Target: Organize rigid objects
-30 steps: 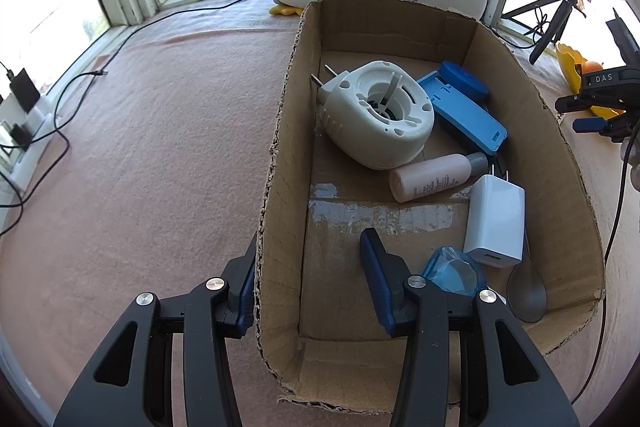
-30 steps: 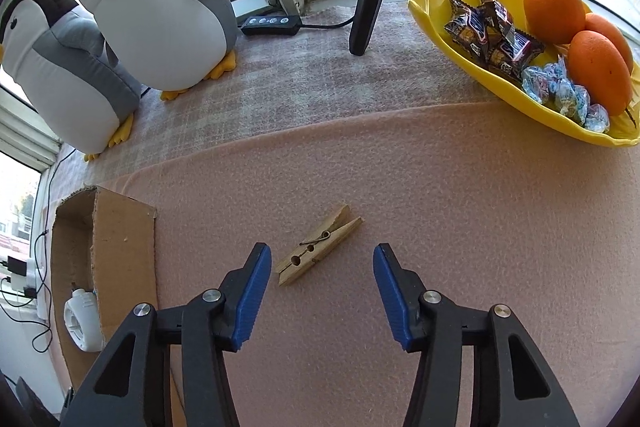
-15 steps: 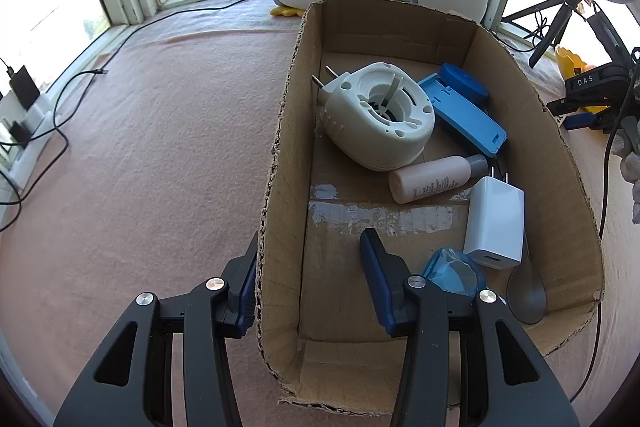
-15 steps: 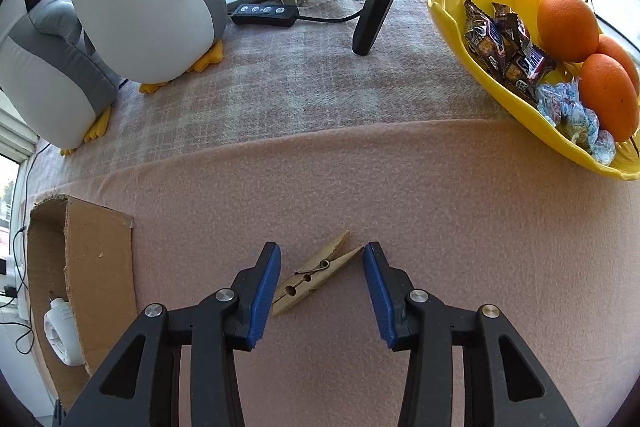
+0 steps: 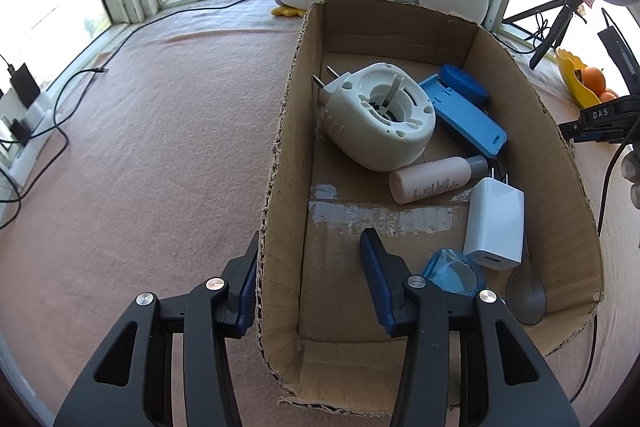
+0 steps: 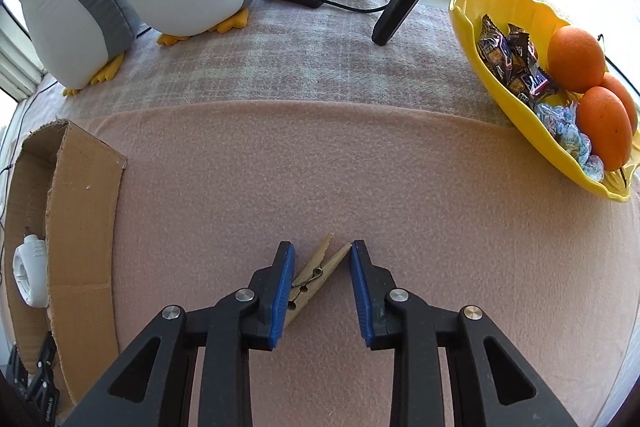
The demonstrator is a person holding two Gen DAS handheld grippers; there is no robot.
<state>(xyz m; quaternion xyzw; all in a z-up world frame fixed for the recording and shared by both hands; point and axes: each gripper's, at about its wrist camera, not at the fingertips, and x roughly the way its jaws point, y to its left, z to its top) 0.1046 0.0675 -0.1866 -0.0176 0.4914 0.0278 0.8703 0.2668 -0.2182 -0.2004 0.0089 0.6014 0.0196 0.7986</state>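
"DAS" label point(image 5: 599, 114) (right gripper point(image 5: 600, 127))

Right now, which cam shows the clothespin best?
Right wrist view: the wooden clothespin lies on the pink cloth between the closing right claw fingers, whole and close. The left wrist view doesn't show it, only the cardboard box.

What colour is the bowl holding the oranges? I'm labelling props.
Yellow bowl, clearest in the right wrist view.
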